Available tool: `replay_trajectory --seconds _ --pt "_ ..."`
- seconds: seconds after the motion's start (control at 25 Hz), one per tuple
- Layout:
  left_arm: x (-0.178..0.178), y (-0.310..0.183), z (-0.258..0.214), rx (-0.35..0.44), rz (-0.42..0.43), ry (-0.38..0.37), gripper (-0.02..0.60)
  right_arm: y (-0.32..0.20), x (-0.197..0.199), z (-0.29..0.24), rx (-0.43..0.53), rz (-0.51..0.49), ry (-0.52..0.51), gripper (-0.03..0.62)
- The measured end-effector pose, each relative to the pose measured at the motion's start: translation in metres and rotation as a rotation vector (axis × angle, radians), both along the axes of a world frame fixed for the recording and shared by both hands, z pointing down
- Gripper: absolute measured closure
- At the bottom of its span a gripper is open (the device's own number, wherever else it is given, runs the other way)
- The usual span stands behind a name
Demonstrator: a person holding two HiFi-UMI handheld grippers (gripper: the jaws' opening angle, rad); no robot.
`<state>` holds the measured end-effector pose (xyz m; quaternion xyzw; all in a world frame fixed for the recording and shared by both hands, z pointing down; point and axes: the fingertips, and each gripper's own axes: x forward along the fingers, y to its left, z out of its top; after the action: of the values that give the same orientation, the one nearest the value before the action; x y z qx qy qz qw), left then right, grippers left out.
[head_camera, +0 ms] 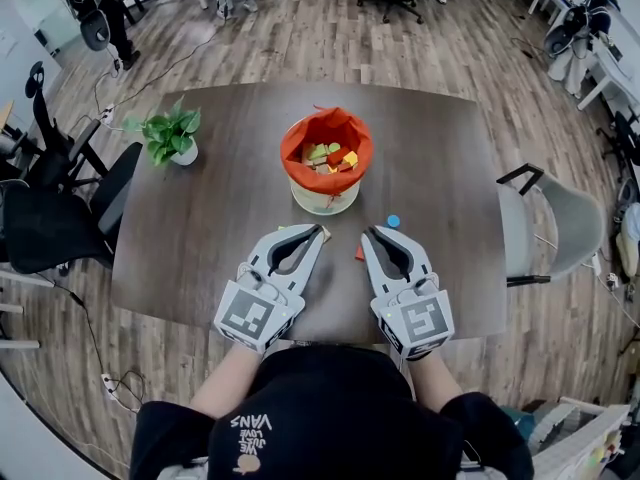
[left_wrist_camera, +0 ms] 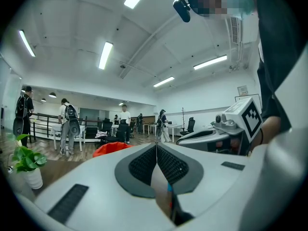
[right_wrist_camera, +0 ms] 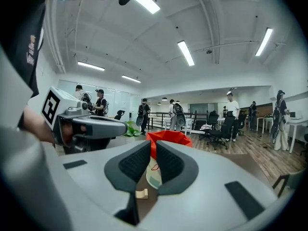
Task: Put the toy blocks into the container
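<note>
One broad dark worktop (head_camera: 200, 248) carries everything, and it seems laid out so that both hands can reach the middle without stretching. The two tongs are next in bulk. The left tongs (head_camera: 321, 230) and the right tongs (head_camera: 371, 232) lie low over the near half, side by side and apart, both aimed at the container (head_camera: 325, 202). Each is clenched with nothing in it. In the left gripper view the left pair's dark pads meet at the tip. In the right gripper view the right pair shows only a sliver of orange between its pads. I take this as a pause between picks, with the tongs placed on either side of the pieces yet to be gathered. Either pair would have to spread before it could take one. The container stands near the centre, a pale tub with an orange bag (head_camera: 298, 140) folded out over its rim, likely to keep the mouth wide. Several toy blocks (head_camera: 333, 157) already sit inside. A small potted plant (head_camera: 170, 134) is off to the left, well clear of the work. A few loose blocks remain on the wood. A blue one (head_camera: 393, 221) lies between the container and the right tongs. A red one (head_camera: 358, 255) is just beside that pair's inner side. A tan one (right_wrist_camera: 141, 193) lies close under the tips.
</note>
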<state>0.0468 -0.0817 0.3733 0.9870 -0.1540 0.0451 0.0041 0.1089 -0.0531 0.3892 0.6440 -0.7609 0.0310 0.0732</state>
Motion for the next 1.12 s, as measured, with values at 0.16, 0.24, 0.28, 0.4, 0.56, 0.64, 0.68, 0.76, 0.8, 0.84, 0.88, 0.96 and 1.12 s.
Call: replay_trajectory --seconds 0.16,0.24,0.28,0.4,0.56,0.64,0.68,0.76,0.8,0.84,0.88,0.96,1.12 --pt "0.003 -0.002 -0.001 -0.002 0.006 0.004 0.569 -0.006 -0.002 0.014 -0.056 -0.023 0.027 0.448" --pt "0.004 -0.002 -0.001 -0.003 0.009 0.007 0.569 -0.008 -0.001 0.021 -0.077 -0.030 0.043 0.448" --pt "0.005 -0.002 -0.001 -0.004 0.012 0.011 0.569 -0.008 -0.001 0.026 -0.092 -0.036 0.054 0.448" --pt "0.007 -0.003 0.000 -0.009 0.016 0.023 0.569 -0.009 0.000 0.044 -0.149 -0.062 0.099 0.439" --pt "0.010 -0.004 0.002 -0.019 0.027 0.021 0.569 -0.008 0.005 0.067 -0.222 -0.082 0.136 0.437" --pt "0.013 -0.005 0.004 -0.022 0.032 0.022 0.569 -0.008 0.007 0.081 -0.265 -0.100 0.152 0.434" --pt "0.014 -0.005 0.005 -0.023 0.034 0.022 0.569 -0.008 0.008 0.088 -0.288 -0.110 0.164 0.431" --pt "0.016 -0.004 0.007 -0.029 0.038 0.018 0.569 -0.008 0.009 0.103 -0.335 -0.126 0.184 0.430" --pt "0.017 -0.004 0.008 -0.031 0.042 0.015 0.569 -0.008 0.010 0.110 -0.357 -0.131 0.187 0.427" --pt "0.018 -0.003 0.008 -0.031 0.045 0.012 0.569 -0.008 0.010 0.116 -0.377 -0.135 0.186 0.422" --pt "0.019 -0.003 0.009 -0.032 0.046 0.013 0.569 -0.008 0.011 0.121 -0.397 -0.139 0.184 0.417" --pt "0.020 -0.004 0.008 -0.034 0.044 0.017 0.569 -0.008 0.011 0.131 -0.433 -0.151 0.185 0.410" --pt "0.022 -0.007 0.009 -0.033 0.044 0.011 0.569 -0.010 0.011 0.154 -0.508 -0.183 0.188 0.402"
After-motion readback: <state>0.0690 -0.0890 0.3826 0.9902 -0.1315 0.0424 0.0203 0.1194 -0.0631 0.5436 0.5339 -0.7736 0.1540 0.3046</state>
